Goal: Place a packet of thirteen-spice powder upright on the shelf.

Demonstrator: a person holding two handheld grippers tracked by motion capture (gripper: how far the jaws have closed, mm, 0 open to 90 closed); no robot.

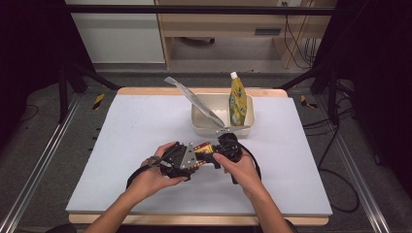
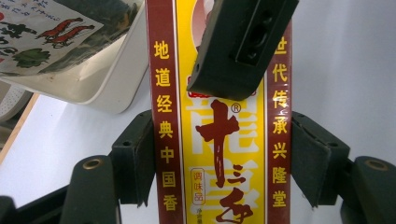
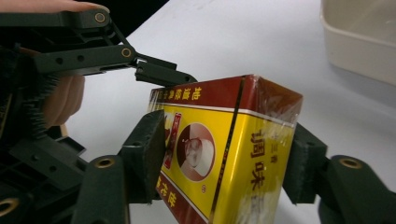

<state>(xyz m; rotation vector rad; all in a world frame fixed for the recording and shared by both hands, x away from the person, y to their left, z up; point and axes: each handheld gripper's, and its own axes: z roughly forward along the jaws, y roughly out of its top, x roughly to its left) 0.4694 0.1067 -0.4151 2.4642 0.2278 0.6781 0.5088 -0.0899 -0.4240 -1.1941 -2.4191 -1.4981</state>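
A yellow and dark red seasoning box with Chinese lettering hangs just above the white table mat, between both hands. My left gripper is shut on it, its pads pressing the box's two red sides. From the opposite end my right gripper has its pads against the box on either side. In the high view the left gripper and right gripper face each other in front of the bin.
A cream plastic bin stands just behind the hands. It holds a yellow squeeze pouch with a white cap and a long silvery packet leaning out to the left. The mat's wooden edge runs along the front.
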